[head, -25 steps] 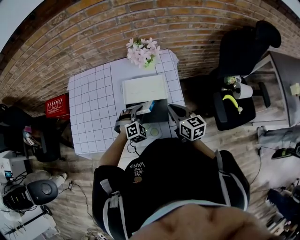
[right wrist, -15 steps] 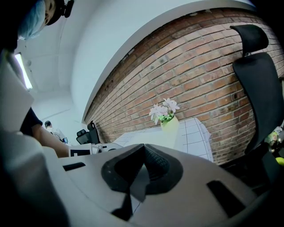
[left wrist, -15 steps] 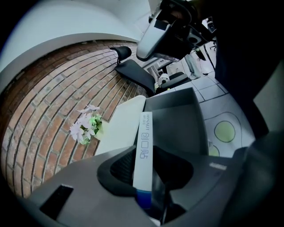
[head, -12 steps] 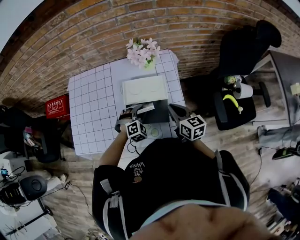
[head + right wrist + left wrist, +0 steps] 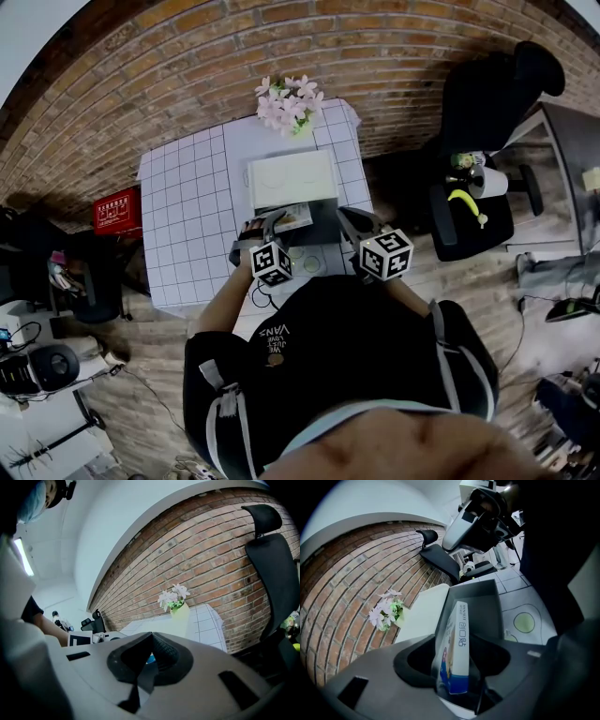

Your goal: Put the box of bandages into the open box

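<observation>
One bandage box [image 5: 458, 634] between left tongs [image 5: 459, 665] (opening).

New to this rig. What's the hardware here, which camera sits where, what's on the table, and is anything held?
There is no robot here. A person holds a hand-held claw in each hand, and the marker cubes are part of the claws. The wide picture comes from a camera on the person's head, looking down. The other two cameras ride on the claws and look along their jaws. On the gridded table stand a grey open box, its white lid laid back, and some flowers. The left claw is at the open box with the box of bandages between its jaws. The jaws are opening, so it is letting go. The right claw is shut and empty.
</observation>
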The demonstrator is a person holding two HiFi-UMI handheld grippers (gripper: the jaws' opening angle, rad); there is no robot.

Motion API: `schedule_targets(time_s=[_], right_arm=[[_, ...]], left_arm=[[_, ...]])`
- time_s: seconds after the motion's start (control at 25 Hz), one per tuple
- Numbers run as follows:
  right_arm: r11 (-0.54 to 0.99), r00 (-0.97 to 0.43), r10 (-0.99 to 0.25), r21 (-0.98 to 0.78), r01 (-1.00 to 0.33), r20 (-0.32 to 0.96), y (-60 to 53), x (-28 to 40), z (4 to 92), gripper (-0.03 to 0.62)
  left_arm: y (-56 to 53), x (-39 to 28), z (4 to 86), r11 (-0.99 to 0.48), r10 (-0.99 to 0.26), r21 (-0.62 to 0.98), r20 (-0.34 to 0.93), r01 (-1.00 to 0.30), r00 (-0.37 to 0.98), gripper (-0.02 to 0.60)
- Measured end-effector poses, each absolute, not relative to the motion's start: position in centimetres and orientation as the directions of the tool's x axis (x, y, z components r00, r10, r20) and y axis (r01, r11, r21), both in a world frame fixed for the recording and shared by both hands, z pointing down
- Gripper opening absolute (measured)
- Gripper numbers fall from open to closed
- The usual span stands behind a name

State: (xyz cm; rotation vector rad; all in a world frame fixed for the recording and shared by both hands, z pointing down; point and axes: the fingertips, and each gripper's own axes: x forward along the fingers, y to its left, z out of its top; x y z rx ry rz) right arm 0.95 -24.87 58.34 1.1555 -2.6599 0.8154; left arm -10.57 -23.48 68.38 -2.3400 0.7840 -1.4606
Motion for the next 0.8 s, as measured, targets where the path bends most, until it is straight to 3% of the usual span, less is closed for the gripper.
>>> schedule_targets(time_s=[0.8], right_arm=[[0.564,-0.709,-0.629,-0.44,-0.699,0.32,-22.8,0.2,58.4,-0.003]], left_arm=[[-21.5,-11.4,67.6,-0.804,-0.582,-0.447,0.727,-0.392,0.365,0.241]])
